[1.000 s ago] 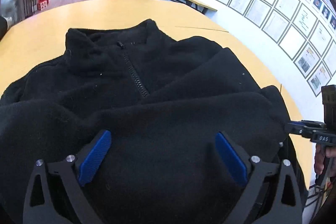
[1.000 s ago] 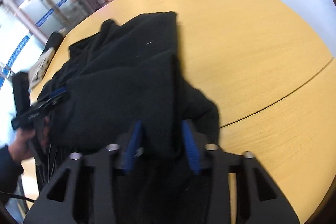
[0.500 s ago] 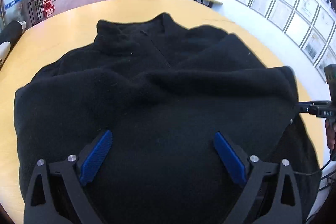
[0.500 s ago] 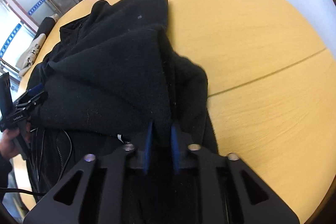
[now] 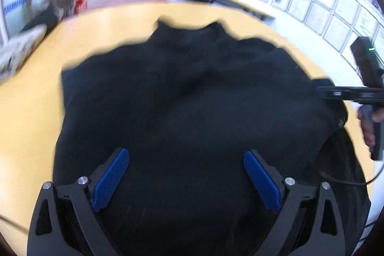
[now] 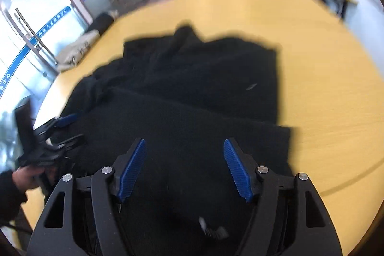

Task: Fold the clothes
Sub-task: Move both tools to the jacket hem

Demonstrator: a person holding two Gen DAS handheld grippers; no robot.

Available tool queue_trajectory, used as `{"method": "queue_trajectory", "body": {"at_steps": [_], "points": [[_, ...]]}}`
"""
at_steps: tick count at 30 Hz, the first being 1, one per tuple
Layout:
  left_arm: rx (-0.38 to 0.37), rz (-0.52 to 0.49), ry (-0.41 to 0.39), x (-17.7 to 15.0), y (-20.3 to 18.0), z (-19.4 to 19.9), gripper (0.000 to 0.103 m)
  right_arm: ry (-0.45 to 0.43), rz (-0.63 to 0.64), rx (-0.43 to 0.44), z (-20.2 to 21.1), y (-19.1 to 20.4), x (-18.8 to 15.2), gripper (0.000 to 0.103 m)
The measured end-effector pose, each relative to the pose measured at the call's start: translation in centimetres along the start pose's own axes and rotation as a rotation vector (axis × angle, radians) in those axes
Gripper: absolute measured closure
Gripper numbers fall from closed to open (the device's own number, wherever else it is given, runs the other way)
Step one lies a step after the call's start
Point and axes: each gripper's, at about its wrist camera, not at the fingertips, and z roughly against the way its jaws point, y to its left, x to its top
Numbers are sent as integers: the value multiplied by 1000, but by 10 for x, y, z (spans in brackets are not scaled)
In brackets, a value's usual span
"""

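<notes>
Black fleece (image 5: 192, 112) lay part-folded on the yellow table (image 5: 31, 116), collar at far side. Left gripper (image 5: 186, 180) hung over its near edge w/ jaws spread wide, nothing pinched. Right gripper (image 6: 184, 167) jaws were opening over the fleece's near right part, pads clear of fabric.

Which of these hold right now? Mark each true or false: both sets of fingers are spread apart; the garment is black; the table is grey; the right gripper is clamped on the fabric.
1. Both sets of fingers are spread apart: true. The left gripper stands wide; the right gripper is opening, nothing pinched.
2. The garment is black: true. The black fleece jacket lies on the table.
3. The table is grey: false. The table is yellow wood.
4. The right gripper is clamped on the fabric: false. Its pads are clear of the jacket.
</notes>
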Motion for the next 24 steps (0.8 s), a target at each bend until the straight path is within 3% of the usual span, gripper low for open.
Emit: {"method": "queue_trajectory", "body": {"at_steps": [3,5,7,9,11,16,21,24], "points": [[7,-47,10,-13,2,9,7,40,45,-79,-31,4,-6,48],[15,-32,22,-10,2,15,7,-10,39,-91,-8,11,-11,48],[-9,42,-15,-14,8,35,7,-65,23,-86,23,16,-19,39],[-37,104,-56,-26,11,61,7,-96,33,-95,57,19,-39,23],[-62,173,-49,-48,17,95,7,-108,38,-103,93,20,-68,20],[-15,211,96,-134,11,189,7,77,30,-131,145,9,-147,22],[80,218,206,-200,-6,270,7,144,-8,-115,203,-29,-206,22],[86,257,193,-217,-25,299,7,162,-24,-89,224,-55,-230,22]]}}
